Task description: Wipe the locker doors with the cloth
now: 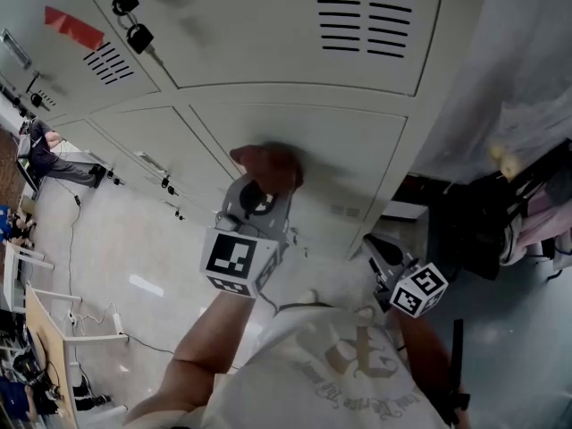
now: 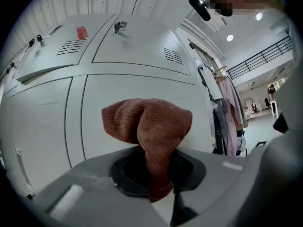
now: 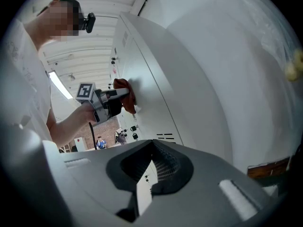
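A reddish-brown cloth is bunched against a pale grey locker door in the lower row. My left gripper is shut on the cloth and holds it to the door. In the left gripper view the cloth rises from between the jaws and folds over in front of the door. My right gripper hangs lower right, near the locker's side corner, with its jaws closed on nothing. From the right gripper view I see the left gripper and the cloth on the door; the right gripper holds nothing.
Upper doors carry padlocks, vent slots and a red sticker. Right of the lockers hang a white sheet and clothes. Cables and furniture lie on the floor at left.
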`<state>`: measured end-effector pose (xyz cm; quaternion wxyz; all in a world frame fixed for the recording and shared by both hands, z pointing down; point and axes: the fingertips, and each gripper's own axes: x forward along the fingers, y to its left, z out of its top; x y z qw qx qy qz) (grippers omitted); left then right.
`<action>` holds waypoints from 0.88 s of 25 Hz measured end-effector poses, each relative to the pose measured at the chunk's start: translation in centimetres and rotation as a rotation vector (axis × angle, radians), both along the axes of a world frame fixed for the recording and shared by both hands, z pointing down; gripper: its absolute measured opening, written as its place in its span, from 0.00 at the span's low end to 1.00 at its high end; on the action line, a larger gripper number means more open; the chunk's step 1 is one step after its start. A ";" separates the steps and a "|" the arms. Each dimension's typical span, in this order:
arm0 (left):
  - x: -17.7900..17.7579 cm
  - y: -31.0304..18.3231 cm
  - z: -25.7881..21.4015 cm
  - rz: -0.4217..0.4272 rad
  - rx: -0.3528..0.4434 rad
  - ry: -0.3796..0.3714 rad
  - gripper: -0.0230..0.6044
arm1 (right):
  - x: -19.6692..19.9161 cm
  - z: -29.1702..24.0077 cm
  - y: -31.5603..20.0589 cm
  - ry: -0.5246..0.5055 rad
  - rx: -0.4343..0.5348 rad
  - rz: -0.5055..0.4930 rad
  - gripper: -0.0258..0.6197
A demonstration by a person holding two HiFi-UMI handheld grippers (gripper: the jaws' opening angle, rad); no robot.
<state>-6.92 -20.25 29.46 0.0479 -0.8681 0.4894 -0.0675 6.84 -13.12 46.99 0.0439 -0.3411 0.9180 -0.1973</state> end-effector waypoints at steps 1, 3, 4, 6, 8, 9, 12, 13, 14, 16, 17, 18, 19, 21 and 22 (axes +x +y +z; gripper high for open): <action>0.4 0.1 -0.1 0.008 -0.002 0.002 0.16 | 0.1 0.0 0.0 0.002 0.003 -0.001 0.05; 1.3 0.3 -0.2 0.028 -0.003 0.007 0.16 | 0.2 -0.1 0.0 0.006 0.008 -0.002 0.05; 1.8 0.3 -0.2 0.042 -0.001 0.007 0.16 | 0.2 -0.2 0.1 0.008 0.011 -0.003 0.05; 3.1 0.6 -0.2 0.075 0.007 0.002 0.16 | 0.3 -0.3 0.2 0.008 0.016 -0.003 0.05; 4.4 0.9 -0.2 0.107 0.011 -0.005 0.16 | 0.5 -0.5 0.3 0.008 0.020 -0.001 0.05; 5.1 1.0 -0.2 0.119 0.014 -0.008 0.16 | 0.6 -0.6 0.4 0.007 0.023 0.000 0.05; 6.8 1.3 -0.3 0.154 0.019 -0.010 0.16 | 1.1 -0.8 0.6 0.005 0.029 0.007 0.05; 7.5 1.4 -0.3 0.167 0.020 -0.009 0.16 | 1.4 -0.9 0.6 0.007 0.030 0.010 0.05; 8.1 1.5 -0.4 0.180 0.020 -0.009 0.16 | 1.6 -1.0 0.7 0.009 0.032 0.014 0.05; 9.2 1.7 -0.4 0.203 0.022 -0.011 0.17 | 2.0 -1.0 0.8 0.009 0.033 0.022 0.05; 9.7 1.8 -0.4 0.212 0.024 -0.012 0.17 | 2.2 -1.1 0.9 0.008 0.034 0.026 0.05; 10.2 1.9 -0.5 0.219 0.025 -0.014 0.17 | 2.3 -1.1 1.0 0.008 0.034 0.029 0.05; 10.6 2.0 -0.5 0.224 0.027 -0.017 0.17 | 2.5 -1.0 1.0 0.008 0.034 0.033 0.05; 11.2 2.1 -0.5 0.231 0.030 -0.026 0.17 | 2.9 -1.0 1.2 0.011 0.032 0.040 0.05; 11.5 2.1 -0.5 0.234 0.030 -0.027 0.17 | 3.1 -0.9 1.2 0.012 0.031 0.044 0.05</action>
